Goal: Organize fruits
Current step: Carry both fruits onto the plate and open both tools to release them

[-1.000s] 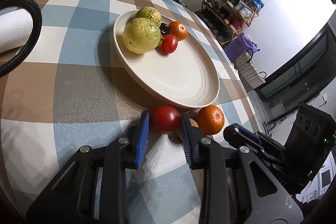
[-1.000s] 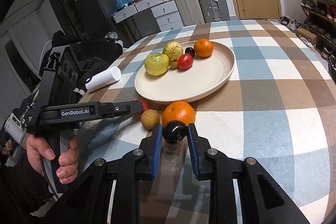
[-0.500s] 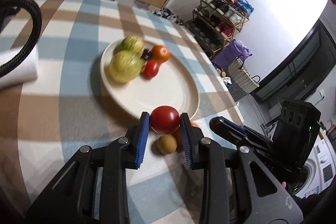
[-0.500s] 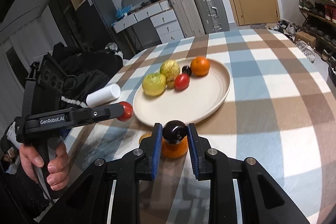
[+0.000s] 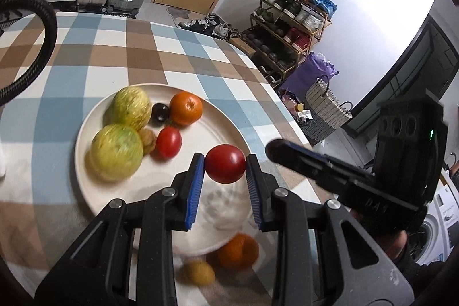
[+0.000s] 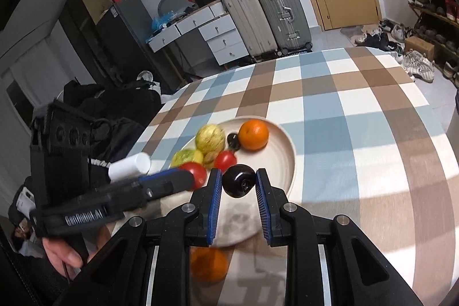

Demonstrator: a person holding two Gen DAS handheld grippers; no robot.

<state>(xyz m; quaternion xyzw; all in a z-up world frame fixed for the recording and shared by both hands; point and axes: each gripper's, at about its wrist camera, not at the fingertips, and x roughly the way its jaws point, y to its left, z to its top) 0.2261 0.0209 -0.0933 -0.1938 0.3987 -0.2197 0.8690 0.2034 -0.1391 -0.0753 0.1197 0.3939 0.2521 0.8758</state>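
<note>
Both grippers above the plate (image 5: 86, 185), left gripper (image 5: 225, 177) gripping a tomato (image 5: 225, 167), right gripper (image 6: 239, 188) a dark fruit (image 6: 239, 184).

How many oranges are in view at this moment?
2. One orange sits on the plate beside a small dark fruit; the other orange lies on the tablecloth just off the plate's near rim.

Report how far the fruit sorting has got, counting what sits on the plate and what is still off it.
Done: the plate holds two green-yellow fruits, an orange, a small tomato, a dark plum and a small brown fruit.

In hand: left gripper carries a red tomato; right gripper a dark plum, both over the plate.

Left: a second orange and a small yellowish fruit on the tablecloth.
</note>
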